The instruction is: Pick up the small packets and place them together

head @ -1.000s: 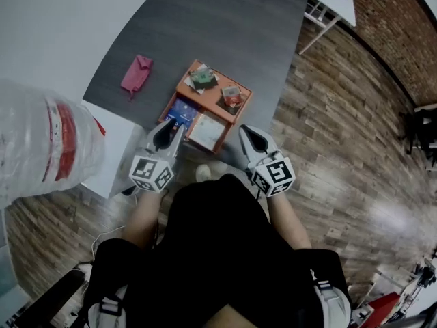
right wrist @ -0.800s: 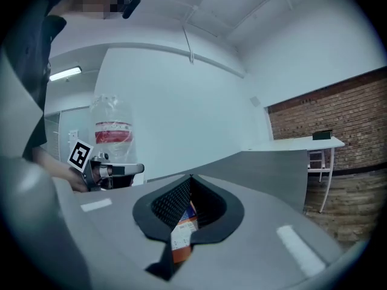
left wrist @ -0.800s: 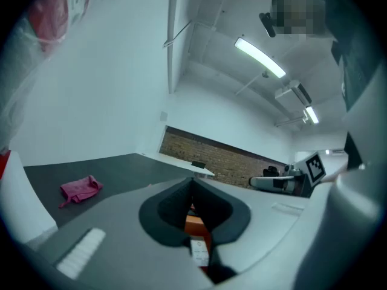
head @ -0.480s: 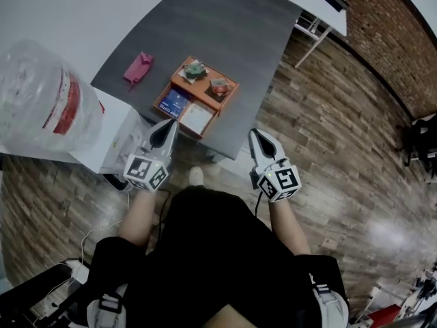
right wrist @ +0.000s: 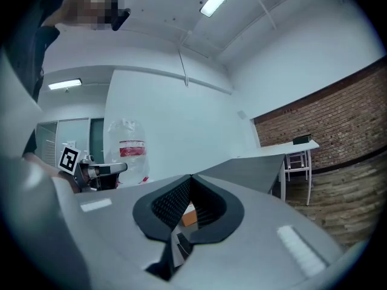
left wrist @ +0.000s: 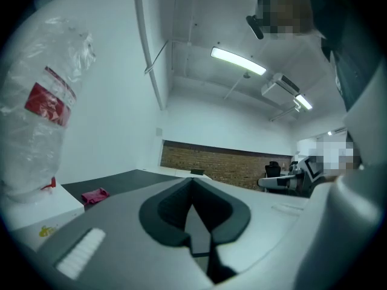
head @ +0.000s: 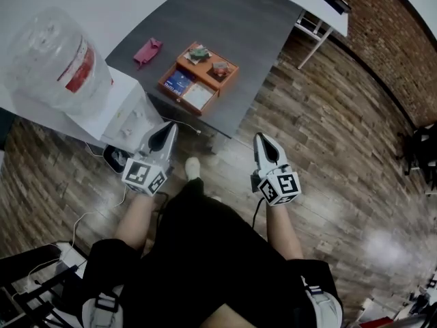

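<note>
- Orange tray (head: 233, 74) sits on the dark grey table (head: 232, 12), well ahead of both grippers; inside it lie a green packet (head: 198, 52) and a red packet (head: 220, 66) in the far half, and a blue packet (head: 178, 82) and a white packet (head: 198, 96) in the near half
- Left gripper (head: 169, 127) has its jaws pressed together with nothing between them; it hangs over the wooden floor (head: 328, 149), near the white dispenser (head: 116, 115) that carries the water bottle (head: 58, 57)
- Right gripper (head: 263, 139) is likewise closed and empty, and it too is short of the table edge
- As I judge it, no packet is in hand, so the step is either the approach to the tray or the task is already over; I cannot tell which
- To do the approach well, spread the jaws before reaching the tray, come in low over its near rim, and take one packet by an edge
- Flat packets probably slide, so pinch firmly and lift straight up
- Keep clear of the pink cloth (head: 147, 50) and the bottle on the way in
</note>
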Tool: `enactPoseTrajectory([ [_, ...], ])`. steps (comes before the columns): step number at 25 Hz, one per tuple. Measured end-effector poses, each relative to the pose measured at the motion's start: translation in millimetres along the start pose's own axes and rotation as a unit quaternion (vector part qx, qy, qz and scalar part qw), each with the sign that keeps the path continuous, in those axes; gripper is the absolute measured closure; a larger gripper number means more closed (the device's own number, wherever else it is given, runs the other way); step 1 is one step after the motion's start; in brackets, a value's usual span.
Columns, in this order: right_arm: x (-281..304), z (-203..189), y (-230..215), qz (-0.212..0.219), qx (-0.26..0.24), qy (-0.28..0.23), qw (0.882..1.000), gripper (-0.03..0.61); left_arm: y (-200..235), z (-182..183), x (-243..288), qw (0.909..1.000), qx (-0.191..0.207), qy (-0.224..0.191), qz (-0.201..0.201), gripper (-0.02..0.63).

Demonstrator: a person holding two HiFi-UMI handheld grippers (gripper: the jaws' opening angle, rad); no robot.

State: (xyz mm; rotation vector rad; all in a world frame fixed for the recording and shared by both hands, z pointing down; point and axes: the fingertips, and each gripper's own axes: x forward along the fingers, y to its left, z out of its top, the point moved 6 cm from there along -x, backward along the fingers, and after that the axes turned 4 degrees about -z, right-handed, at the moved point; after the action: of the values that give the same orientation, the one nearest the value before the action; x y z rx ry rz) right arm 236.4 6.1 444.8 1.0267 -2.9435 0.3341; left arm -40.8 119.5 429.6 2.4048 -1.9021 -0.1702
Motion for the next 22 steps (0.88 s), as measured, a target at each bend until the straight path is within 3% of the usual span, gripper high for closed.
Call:
enactPoseTrajectory([
  [9,-40,-8,22,-0.041,0.007,-0.009,0.999,0.577,-12,-3,-29,0.9993,0.022,-0.002,-0.029,0.615],
  [15,-31,-3,47,-0.078,0.009,-0.021,0.997,0.578,12,14,-34,0.9971,0.037,-0.008,-0.065,0.615],
  [22,-10,-3,72,-0.089,0.003,-0.026,0.996,0.578,45,19,-50,0.9978,0.03,-0.02,-0.056,0.615],
])
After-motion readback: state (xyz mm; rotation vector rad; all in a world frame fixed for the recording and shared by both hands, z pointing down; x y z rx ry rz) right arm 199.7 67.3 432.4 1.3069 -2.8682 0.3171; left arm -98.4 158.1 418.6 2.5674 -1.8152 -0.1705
